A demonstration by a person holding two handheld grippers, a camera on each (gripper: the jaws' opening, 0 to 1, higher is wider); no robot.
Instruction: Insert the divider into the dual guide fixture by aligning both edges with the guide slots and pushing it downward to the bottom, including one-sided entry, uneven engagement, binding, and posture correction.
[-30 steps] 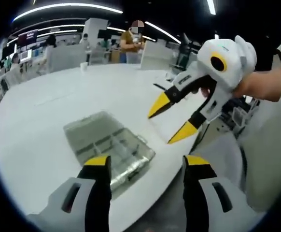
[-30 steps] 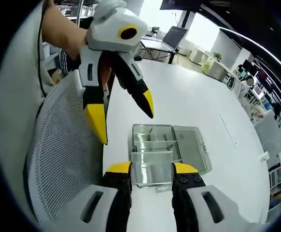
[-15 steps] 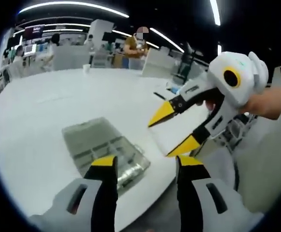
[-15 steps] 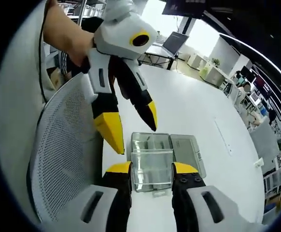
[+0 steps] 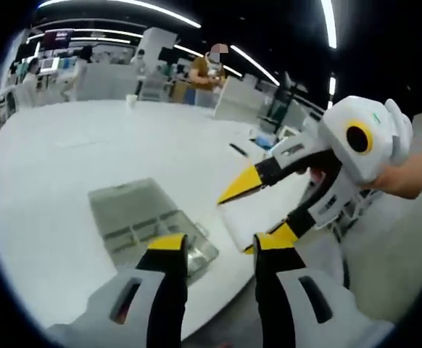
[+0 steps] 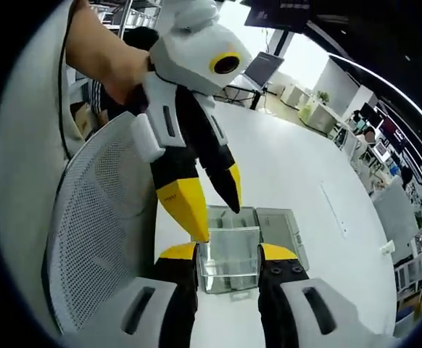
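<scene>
Right gripper (image 6: 227,257), jaws clamped on the upper corners of a clear plastic divider (image 6: 229,255), holds the sheet above the near edge of a white table (image 6: 298,167), whose broad top lies bare beyond. Left gripper (image 5: 214,245) stands with jaws apart, nothing between them, its yellow tips now just beside the right gripper's, closer than a second ago. Below sits the dual guide fixture (image 5: 140,222), a clear compartmented tray near the table's edge; its contents cannot be made out. A white mesh chair back (image 6: 98,225) stands just off the table edge, under the left gripper.
</scene>
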